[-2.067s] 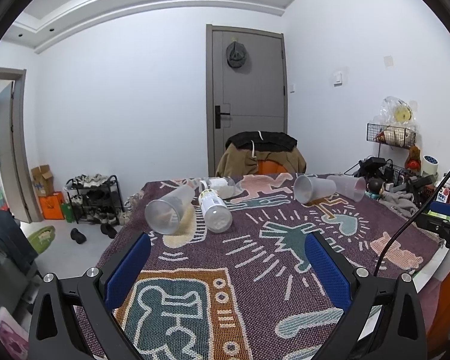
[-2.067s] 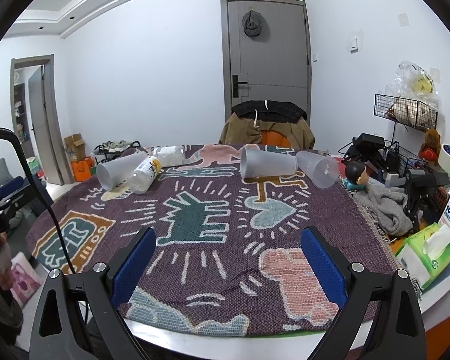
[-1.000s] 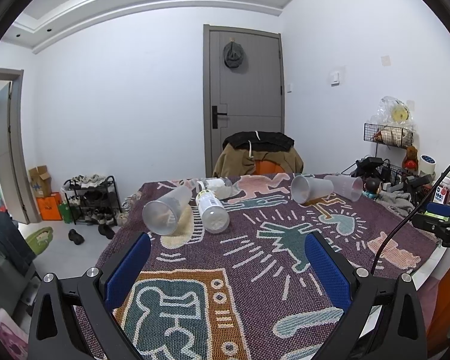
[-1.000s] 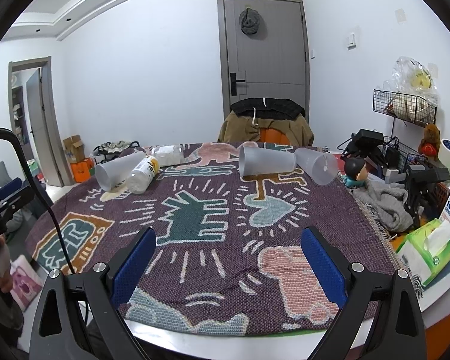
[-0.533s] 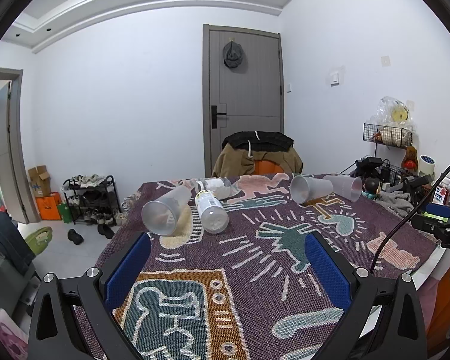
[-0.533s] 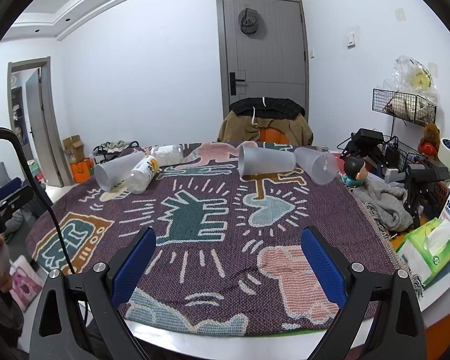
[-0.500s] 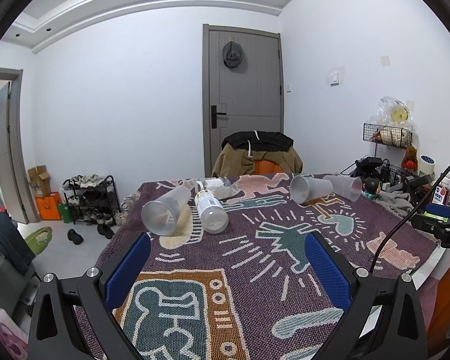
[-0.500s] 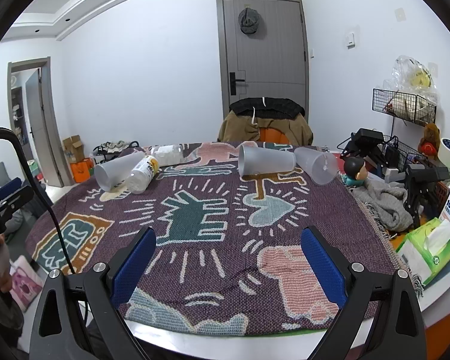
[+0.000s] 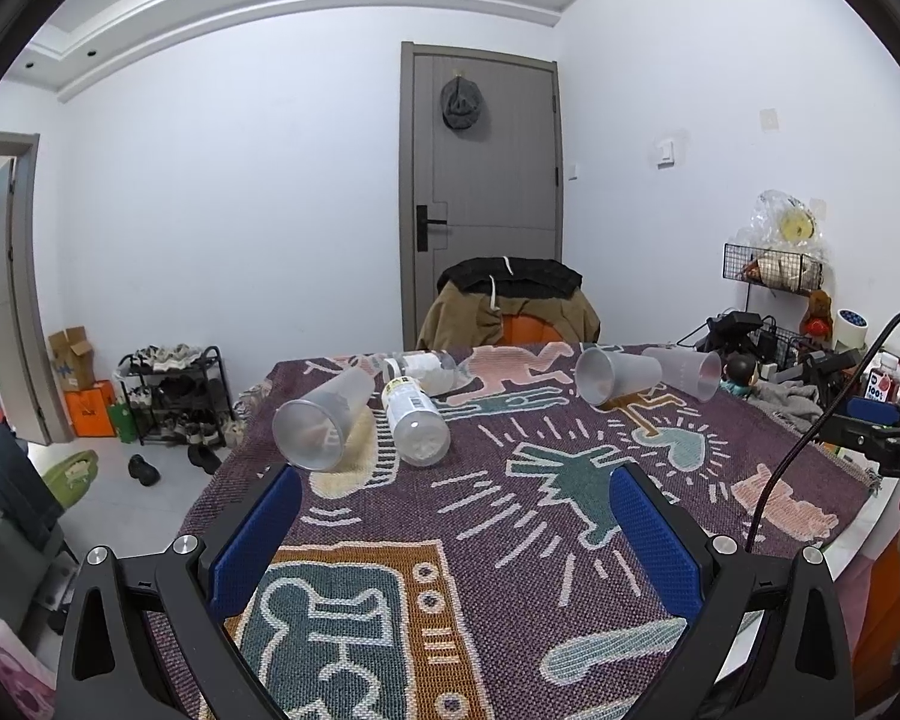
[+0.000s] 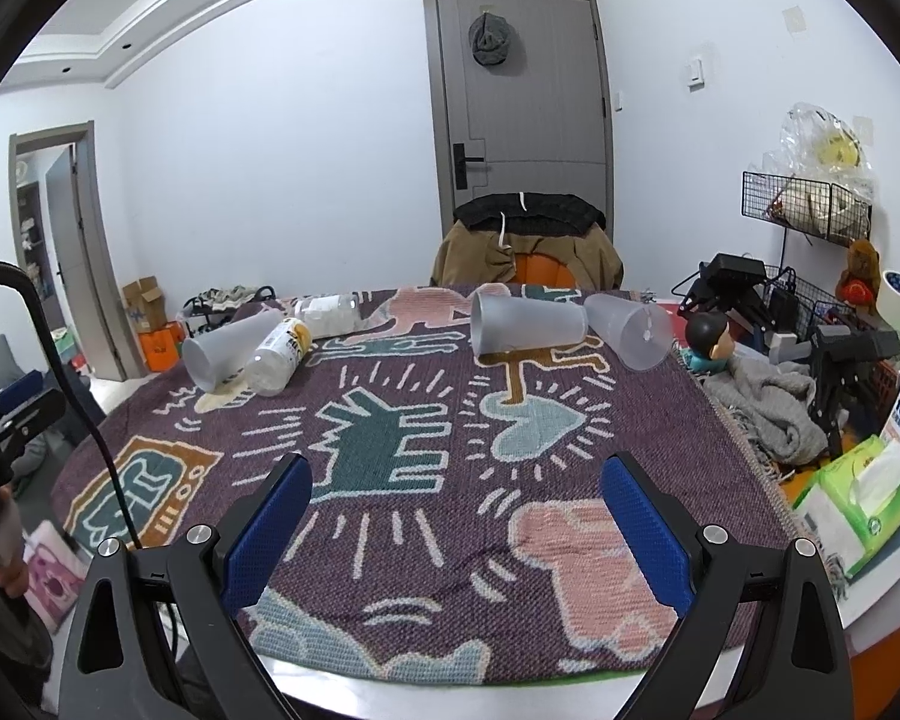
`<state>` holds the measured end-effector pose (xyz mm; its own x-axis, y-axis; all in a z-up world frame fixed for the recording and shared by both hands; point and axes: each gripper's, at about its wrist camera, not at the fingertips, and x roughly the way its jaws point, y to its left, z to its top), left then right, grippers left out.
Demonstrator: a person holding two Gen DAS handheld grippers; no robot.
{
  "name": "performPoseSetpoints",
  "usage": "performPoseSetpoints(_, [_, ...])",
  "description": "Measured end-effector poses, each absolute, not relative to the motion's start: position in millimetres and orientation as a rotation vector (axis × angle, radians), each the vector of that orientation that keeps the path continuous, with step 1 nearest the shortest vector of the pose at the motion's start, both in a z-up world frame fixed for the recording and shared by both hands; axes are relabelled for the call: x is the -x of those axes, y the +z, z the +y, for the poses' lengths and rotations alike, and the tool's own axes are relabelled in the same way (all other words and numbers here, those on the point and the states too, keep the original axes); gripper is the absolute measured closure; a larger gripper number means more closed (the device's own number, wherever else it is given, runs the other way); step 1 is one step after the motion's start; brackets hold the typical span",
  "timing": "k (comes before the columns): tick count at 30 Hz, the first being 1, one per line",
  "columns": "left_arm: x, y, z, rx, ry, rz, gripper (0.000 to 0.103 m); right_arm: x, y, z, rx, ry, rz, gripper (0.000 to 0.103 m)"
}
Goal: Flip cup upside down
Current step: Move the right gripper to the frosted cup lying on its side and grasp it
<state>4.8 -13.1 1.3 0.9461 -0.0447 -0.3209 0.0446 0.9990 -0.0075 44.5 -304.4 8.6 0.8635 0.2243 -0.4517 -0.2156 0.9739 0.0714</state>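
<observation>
Patterned tablecloth (image 10: 390,432), toppled cups (image 10: 528,330) beside bottles (image 10: 279,354), left gripper (image 9: 456,546) and right gripper (image 10: 456,531) spread wide, empty.

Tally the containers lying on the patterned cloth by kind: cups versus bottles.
Frosted plastic cups, all on their sides: 3, one at the left and two at the far right, and.
Plastic bottles, also on their sides: 2, one with a yellow label and one clear behind it.
Total: 5

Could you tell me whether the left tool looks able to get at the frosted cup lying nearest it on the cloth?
Probably yes: the left tool is open, and only bare cloth separates it from the frosted cup.
</observation>
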Motion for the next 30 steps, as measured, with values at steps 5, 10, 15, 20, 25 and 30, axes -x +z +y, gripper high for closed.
performPoseSetpoints(5, [-20.4, 1.5, -7.9, 0.016, -0.023, 0.341, 0.000, -59.3, 15.8, -298.3, 0.023, 0.225, 0.500, 0.006])
performPoseSetpoints(10, [-33.0, 9.7, -2.3, 0.033, -0.016, 0.320, 0.000, -81.0, 25.4, -290.1, 0.056, 0.207, 0.512, 0.006])
performPoseSetpoints(15, [-45.7, 21.0, -3.5, 0.018, -0.019, 0.302, 0.000, -109.5, 36.5, -294.4, -0.019, 0.206, 0.558, 0.006])
performPoseSetpoints(20, [-61.6, 27.6, -2.1, 0.015, -0.025, 0.299, 0.000, -144.1, 40.8, -302.4, -0.139, 0.207, 0.622, 0.006])
performPoseSetpoints(25, [-82.7, 30.5, 2.8, 0.018, -0.025, 0.315, 0.000, -175.5, 41.5, -306.4, -0.210, 0.197, 0.670, 0.006])
performPoseSetpoints(30, [-109.6, 36.8, 5.8, 0.017, -0.025, 0.326, 0.000, -211.3, 40.9, -312.4, -0.284, 0.196, 0.720, 0.006])
